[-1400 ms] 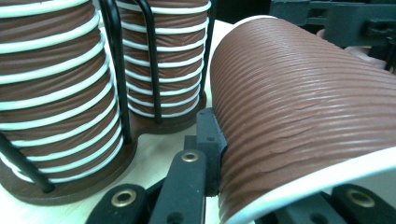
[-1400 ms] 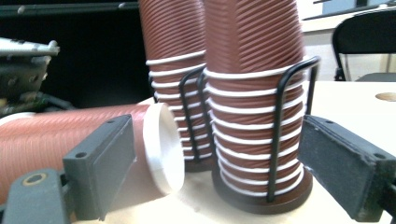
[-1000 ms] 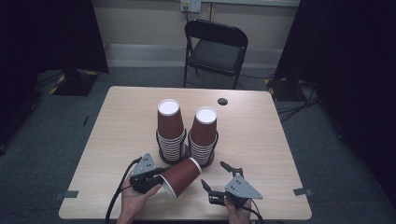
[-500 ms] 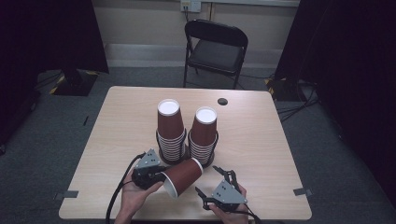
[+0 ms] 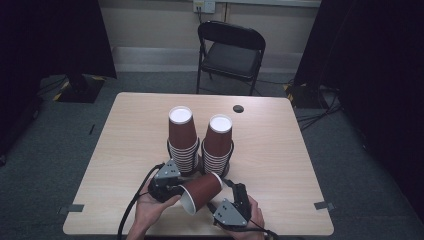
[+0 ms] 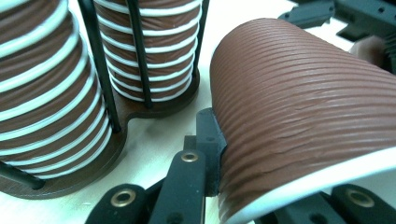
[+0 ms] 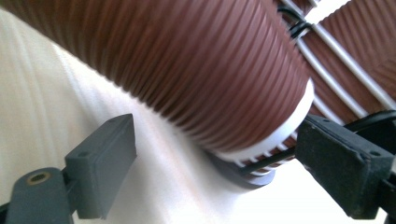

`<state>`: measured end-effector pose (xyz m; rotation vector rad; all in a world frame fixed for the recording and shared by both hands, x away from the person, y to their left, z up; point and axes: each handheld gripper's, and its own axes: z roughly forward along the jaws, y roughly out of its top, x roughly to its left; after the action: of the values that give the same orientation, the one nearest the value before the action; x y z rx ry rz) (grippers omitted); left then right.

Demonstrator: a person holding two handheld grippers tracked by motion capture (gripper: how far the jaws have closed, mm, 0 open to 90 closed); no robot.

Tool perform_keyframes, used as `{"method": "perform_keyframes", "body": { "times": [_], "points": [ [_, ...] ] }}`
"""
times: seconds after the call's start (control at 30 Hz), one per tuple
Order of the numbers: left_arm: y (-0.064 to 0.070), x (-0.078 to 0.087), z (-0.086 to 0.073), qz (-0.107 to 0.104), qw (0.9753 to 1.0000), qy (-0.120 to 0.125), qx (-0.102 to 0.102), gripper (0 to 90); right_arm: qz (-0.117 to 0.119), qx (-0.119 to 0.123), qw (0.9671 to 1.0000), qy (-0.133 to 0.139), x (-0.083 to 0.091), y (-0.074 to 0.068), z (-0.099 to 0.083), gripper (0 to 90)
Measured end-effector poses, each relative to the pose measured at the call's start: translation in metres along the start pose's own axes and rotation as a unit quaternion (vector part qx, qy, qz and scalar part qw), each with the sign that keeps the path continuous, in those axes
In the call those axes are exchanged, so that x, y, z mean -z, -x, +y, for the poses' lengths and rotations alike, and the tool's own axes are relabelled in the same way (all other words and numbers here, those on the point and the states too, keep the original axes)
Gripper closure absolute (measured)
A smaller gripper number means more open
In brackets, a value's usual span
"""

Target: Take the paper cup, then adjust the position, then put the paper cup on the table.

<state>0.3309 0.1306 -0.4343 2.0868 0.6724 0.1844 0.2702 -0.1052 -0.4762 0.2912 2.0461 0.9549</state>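
my left gripper point(image 5: 176, 191) is clamped on the rim end of the ribbed cup point(image 5: 202, 190), held tipped on its side just ahead of my right gripper point(image 5: 227, 200), whose jaws stand apart around its base. squeeze unevenly and i judge the thin wall buckles, or swings into the stacked cups point(image 5: 181, 136) just beyond. both hands sit low, near the surface point(image 5: 280, 165).
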Motion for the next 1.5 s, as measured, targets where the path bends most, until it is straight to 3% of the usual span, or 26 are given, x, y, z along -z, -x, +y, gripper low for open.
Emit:
{"method": "perform_keyframes", "body": {
  "times": [0.47, 0.6, 0.93, 1.13, 1.3, 1.37, 1.5],
  "points": [
    [-0.001, -0.002, 0.008, -0.012, 0.9994, -0.03, 0.011, 86.3, -0.029, 0.058, 0.9978, -0.01, -0.003, -0.005, 0.006, 12.1],
    [-0.001, -0.003, 0.009, -0.016, 0.9991, -0.034, 0.019, 86.3, -0.024, 0.06, 0.9979, 0.001, -0.004, -0.005, 0.006, 11.6],
    [-0.008, -0.006, 0.011, -0.031, 0.9971, -0.057, 0.041, 86.5, -0.019, 0.09, 0.9958, 0.007, -0.011, -0.01, 0.01, 10.6],
    [-0.007, -0.009, 0.014, -0.032, 0.997, -0.058, 0.039, 86.6, -0.022, 0.114, 0.9932, 0.008, -0.014, -0.014, 0.015, 10.8],
    [-0.008, -0.012, 0.015, -0.048, 0.9959, -0.062, 0.046, 86.6, -0.026, 0.15, 0.9883, 0.008, -0.016, -0.016, 0.019, 11.2],
    [-0.009, -0.014, 0.015, -0.055, 0.9955, -0.06, 0.048, 86.6, -0.025, 0.151, 0.9882, 0.012, -0.017, -0.017, 0.02, 11.3],
    [-0.01, -0.016, 0.015, -0.061, 0.9949, -0.062, 0.052, 86.6, -0.034, 0.179, 0.9829, 0.028, -0.02, -0.021, 0.024, 11.6]
  ]
}}
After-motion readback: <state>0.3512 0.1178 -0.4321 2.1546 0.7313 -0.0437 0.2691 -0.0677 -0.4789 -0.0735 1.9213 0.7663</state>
